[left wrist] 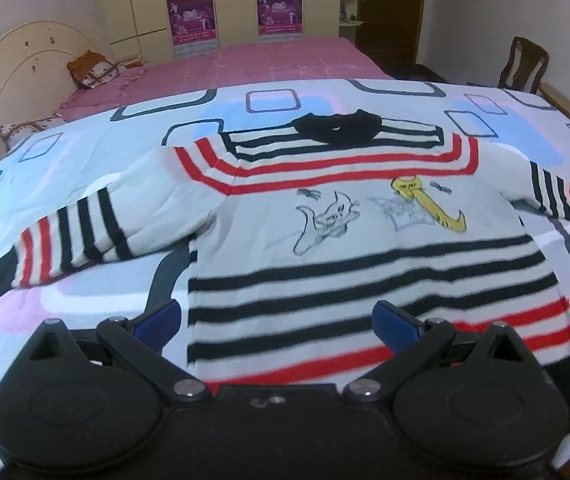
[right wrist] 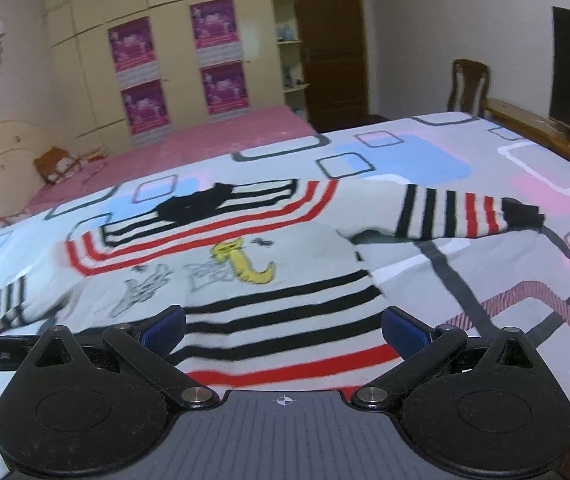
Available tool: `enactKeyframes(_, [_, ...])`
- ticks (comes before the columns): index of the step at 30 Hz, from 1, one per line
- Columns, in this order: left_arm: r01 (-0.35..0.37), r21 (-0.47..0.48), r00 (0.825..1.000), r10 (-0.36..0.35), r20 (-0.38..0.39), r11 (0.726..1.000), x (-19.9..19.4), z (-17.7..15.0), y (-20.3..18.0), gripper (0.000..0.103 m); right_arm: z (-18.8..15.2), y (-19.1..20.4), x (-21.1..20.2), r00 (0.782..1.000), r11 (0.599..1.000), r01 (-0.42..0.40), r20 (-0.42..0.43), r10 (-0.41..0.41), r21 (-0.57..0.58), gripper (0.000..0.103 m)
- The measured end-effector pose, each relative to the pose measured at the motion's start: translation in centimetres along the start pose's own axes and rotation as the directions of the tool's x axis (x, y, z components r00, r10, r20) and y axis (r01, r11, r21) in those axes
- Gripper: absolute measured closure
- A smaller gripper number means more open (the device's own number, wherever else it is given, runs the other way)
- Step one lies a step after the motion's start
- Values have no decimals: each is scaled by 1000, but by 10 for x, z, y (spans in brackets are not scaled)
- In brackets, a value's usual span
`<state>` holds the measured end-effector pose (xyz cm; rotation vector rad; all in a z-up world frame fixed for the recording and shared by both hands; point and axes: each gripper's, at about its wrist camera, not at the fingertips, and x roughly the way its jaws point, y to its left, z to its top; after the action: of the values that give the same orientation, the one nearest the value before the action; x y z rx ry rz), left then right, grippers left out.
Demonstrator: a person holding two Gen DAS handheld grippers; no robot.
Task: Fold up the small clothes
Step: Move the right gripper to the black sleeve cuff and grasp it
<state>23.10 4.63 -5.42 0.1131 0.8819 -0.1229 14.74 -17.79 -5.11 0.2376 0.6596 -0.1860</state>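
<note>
A small white sweater (left wrist: pixel 325 216) with black and red stripes, a black collar and cat drawings lies flat, front up, on the patterned bedsheet (left wrist: pixel 85 288), both sleeves spread out. It also shows in the right wrist view (right wrist: pixel 245 280). My left gripper (left wrist: pixel 277 320) is open and empty, just above the sweater's bottom hem at its left side. My right gripper (right wrist: pixel 285 332) is open and empty above the hem at its right side. The right sleeve (right wrist: pixel 457 212) stretches toward the right.
A pink-covered bed part (left wrist: pixel 265 60) lies beyond the sheet, with a headboard (left wrist: pixel 13 60) and pillows at the left. A wardrobe with posters (right wrist: pixel 177 60) stands at the back. A wooden chair (right wrist: pixel 469 84) and the bed's wooden frame (right wrist: pixel 545 128) are at the right.
</note>
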Motion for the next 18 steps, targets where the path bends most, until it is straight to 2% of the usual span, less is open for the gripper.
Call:
enactKeyframes(4, [-9,19,1000,9,-12,1000,20,11,-4,1,10,-15,15,999,999,39,2,-39,23,0])
enactKeyframes(10, [-17,31,999,18,-27,999,47,26,-25,3,30,-50,45,999,998,53,10,-53,36,0])
enactKeyframes(15, [-22,15,999,23,-27,1000,67,41,-53,5,50,-97,82,999,997,43,-6,-42,62,1])
enactKeyframes(18, [-21,19,1000,21,-20,1000,81,50,-74,12,60,-132,104,998,995,63,-13,-63,77,1])
